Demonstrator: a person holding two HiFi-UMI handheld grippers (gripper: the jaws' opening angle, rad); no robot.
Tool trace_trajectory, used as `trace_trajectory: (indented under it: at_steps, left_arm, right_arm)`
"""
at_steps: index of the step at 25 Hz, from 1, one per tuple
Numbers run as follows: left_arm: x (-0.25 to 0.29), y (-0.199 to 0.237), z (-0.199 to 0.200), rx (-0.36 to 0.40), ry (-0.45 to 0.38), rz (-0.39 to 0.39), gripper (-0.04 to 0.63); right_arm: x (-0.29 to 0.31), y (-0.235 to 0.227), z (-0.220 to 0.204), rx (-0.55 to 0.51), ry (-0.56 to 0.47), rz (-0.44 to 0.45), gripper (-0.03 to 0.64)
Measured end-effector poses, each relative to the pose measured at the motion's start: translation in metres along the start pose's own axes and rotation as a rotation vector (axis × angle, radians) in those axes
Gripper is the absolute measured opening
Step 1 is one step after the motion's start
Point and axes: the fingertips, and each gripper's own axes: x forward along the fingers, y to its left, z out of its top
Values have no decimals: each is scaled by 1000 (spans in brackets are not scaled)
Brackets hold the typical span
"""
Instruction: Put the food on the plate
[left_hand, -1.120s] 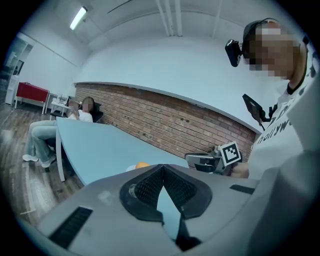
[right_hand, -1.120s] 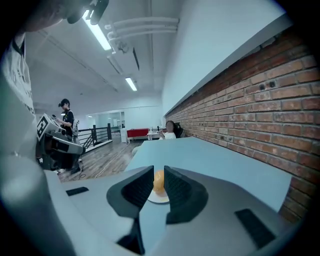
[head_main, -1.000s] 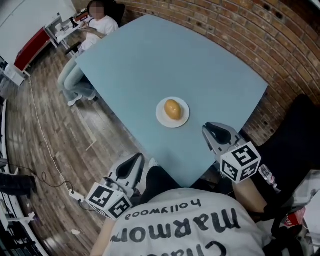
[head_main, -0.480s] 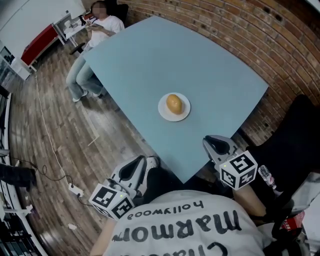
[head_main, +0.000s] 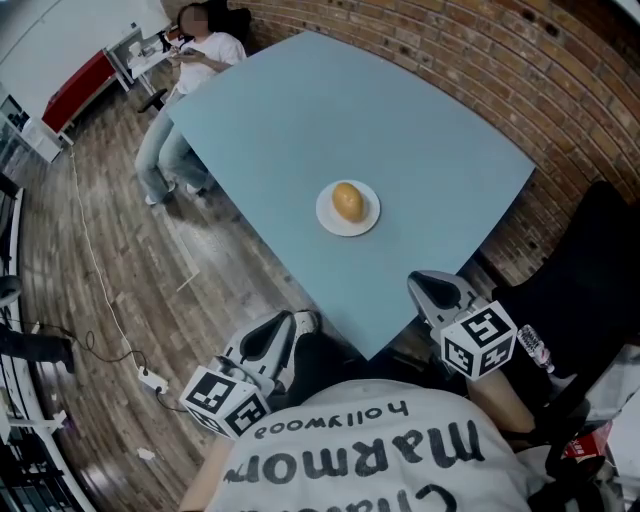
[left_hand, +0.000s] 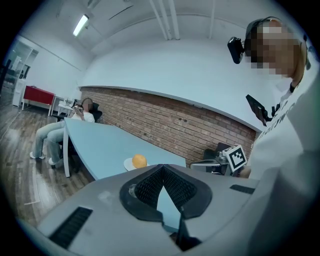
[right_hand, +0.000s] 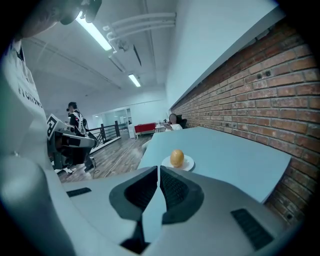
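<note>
A yellow-orange round piece of food (head_main: 348, 201) lies on a small white plate (head_main: 364, 222) in the middle of the light-blue table (head_main: 400, 120). My right gripper (head_main: 436, 290) hangs off the table's near corner, short of the plate. Its jaws have just closed fully with nothing between them. My left gripper (head_main: 268, 338) is lower left, beside the table's near edge, shut and empty. In the left gripper view the closed tips of that gripper (left_hand: 162, 166) point toward the food (left_hand: 139, 160). The right gripper (right_hand: 159, 168) faces the food (right_hand: 176, 157) on its plate (right_hand: 187, 162).
A person (head_main: 205, 48) sits at the table's far left corner. A brick wall (head_main: 560, 90) curves behind the table and a black chair (head_main: 590, 280) stands at the right. On the wooden floor at the left lie a cable and a power strip (head_main: 150, 380).
Both grippers have drawn back a little from the plate toward my body. The right one now sits off the table's near corner. The food and plate have stayed put.
</note>
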Motion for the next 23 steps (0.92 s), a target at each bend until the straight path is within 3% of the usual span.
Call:
trace_trajectory:
  at_steps: [6,13,23]
  left_arm:
    - [-3,1,7,21,-10,2,6]
    - [-3,4,9,25,-14,12,6]
    - [-1,9,12,25,-17,22,6]
  right_arm:
    - [0,-3,6,-7,-14,-15,23]
    - [6,6,9,-122,6,4,23]
    - [11,1,13,-98,-6,16,23]
